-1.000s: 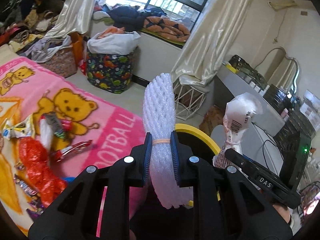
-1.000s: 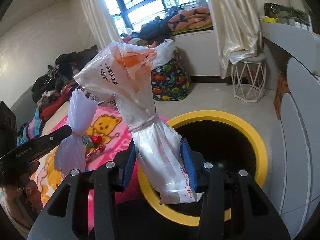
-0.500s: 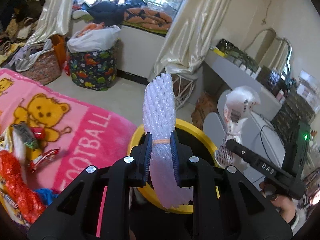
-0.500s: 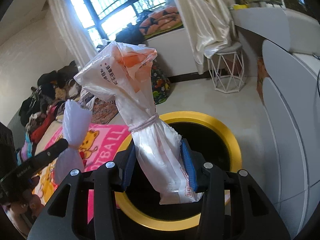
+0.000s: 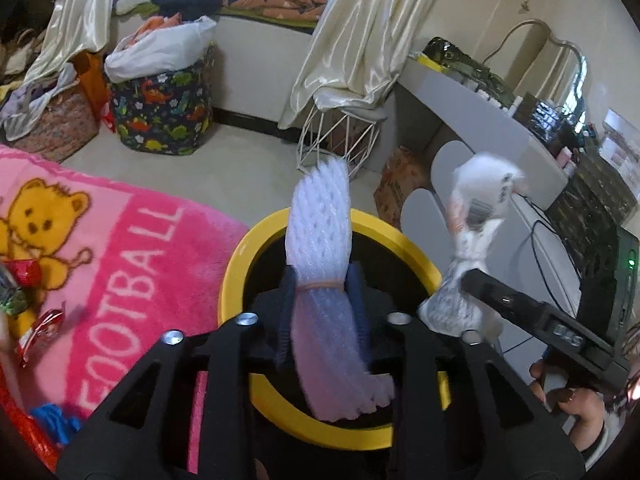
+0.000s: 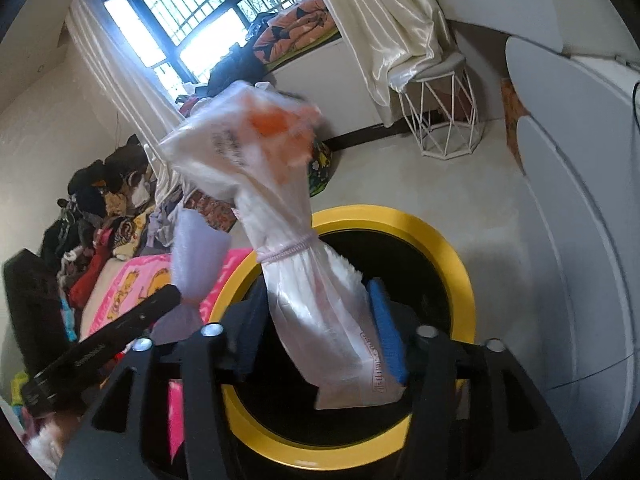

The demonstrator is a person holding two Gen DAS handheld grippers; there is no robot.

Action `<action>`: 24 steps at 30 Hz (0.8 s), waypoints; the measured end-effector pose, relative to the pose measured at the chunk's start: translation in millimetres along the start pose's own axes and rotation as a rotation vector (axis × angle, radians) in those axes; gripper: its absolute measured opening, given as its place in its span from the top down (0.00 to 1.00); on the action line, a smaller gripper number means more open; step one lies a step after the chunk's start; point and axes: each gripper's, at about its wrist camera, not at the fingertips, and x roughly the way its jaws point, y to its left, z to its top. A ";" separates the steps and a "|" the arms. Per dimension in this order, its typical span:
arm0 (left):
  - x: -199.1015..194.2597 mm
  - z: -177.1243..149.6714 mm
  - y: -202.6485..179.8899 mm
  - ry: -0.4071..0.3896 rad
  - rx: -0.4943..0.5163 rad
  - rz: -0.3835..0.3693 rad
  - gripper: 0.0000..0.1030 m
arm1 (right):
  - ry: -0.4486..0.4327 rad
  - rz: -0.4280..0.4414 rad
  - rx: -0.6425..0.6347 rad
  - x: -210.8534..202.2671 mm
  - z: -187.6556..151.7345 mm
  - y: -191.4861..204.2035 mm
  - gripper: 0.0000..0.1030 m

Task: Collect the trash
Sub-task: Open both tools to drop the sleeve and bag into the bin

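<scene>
A white foam fruit net (image 5: 320, 220) tied with a rubber band stands upright between the jaws of my left gripper (image 5: 322, 300). The jaws are opening, the pads stand off the net, and the net is blurred. Under it is the yellow-rimmed black bin (image 5: 236, 264). My right gripper (image 6: 316, 320) has a tied clear plastic bag (image 6: 256, 148) with an orange print between its opening jaws, with a gap at the left pad, over the same bin (image 6: 452, 256). Each gripper shows in the other's view: the bag (image 5: 480, 200) at right, the net (image 6: 198, 248) at left.
A pink bear blanket (image 5: 120, 248) with wrappers (image 5: 40, 328) lies left of the bin. A white wire stool (image 5: 340, 136), a dinosaur-print basket (image 5: 160, 120) and a cardboard box (image 5: 396, 184) stand behind. A white desk (image 5: 460, 120) runs along the right. A hand (image 5: 576, 408) holds the right gripper.
Both grippers have moved forward and down until they are over the bin mouth. Both pairs of jaws have spread, and the net and the bag have slipped lower and blurred.
</scene>
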 end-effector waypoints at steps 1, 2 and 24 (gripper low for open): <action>4.2 -0.1 3.7 0.014 -0.010 -0.007 0.59 | 0.002 -0.003 0.007 1.3 -0.1 -2.0 0.36; 5.9 -0.7 5.9 0.018 -0.014 -0.013 0.54 | 0.002 -0.009 0.009 1.7 -0.4 -2.8 0.35; -63.5 -37.8 23.5 -0.136 -0.027 0.130 0.10 | -0.097 -0.132 -0.143 -6.0 -20.7 38.1 0.13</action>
